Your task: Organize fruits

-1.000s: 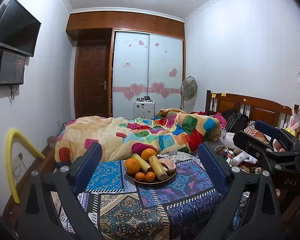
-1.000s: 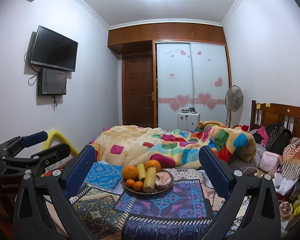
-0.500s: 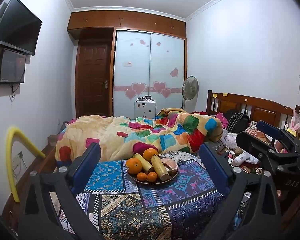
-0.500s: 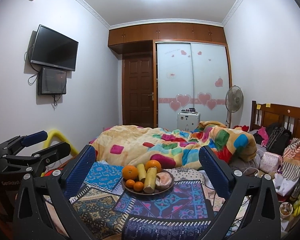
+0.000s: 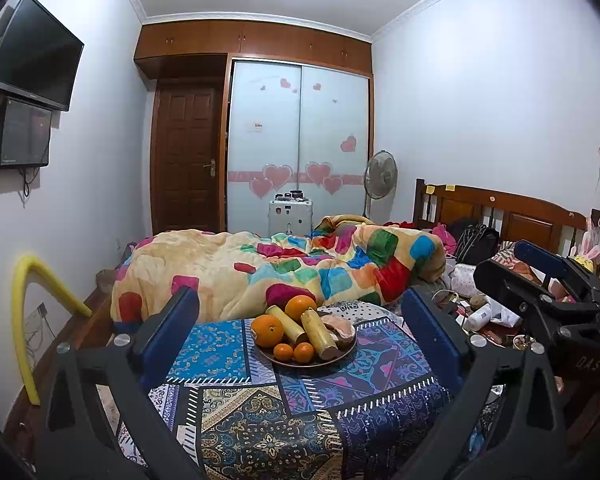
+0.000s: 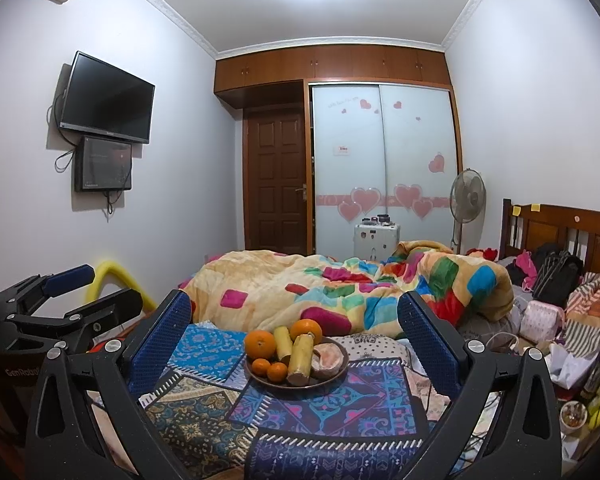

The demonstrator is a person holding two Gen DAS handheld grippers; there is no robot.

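Orange, yellow & pinkish fruit is piled on a dark round plate [image 5: 342, 356], which is set on a patterned cloth [image 5: 260, 412] over what is taken to be a small table at the bed's foot, just in front of the bright patchwork quilt [image 5: 300, 264].

Left hand-held gripper [image 5: 300, 340] is held wide apart w/ nothing between the blue pads, plate framed in the gap but well short of it. Right hand-held gripper [image 6: 294, 344] is likewise spread wide and carries nothing; same framing in its own view.

Handling, as judged:
- Big orange [image 5: 267, 330] at front left and the 2nd big orange [image 5: 300, 307] at back: firm, round, fairly heavy, apt to roll. Best taken across the widest part, pads squeezed gently.
- Two small tangerines [image 5: 293, 352] at the plate's front edge: light, soft-skinned, easily bruised. A light pinch is called for.
- Two yellowish cane-like sticks [image 5: 318, 332] are laid lengthwise across the pile: stiff, smooth, prob. slippery. A mid-length grip across the narrow width is advised so no tipping is caused.
- Pinkish cut piece [image 5: 340, 326] at right: exact kind can't be told; looks soft & moist, so least pressure there.

Sticks are leaned on by the round fruit, so a shift of the pile is to be expected if they are pulled first. Cloth may slide too.
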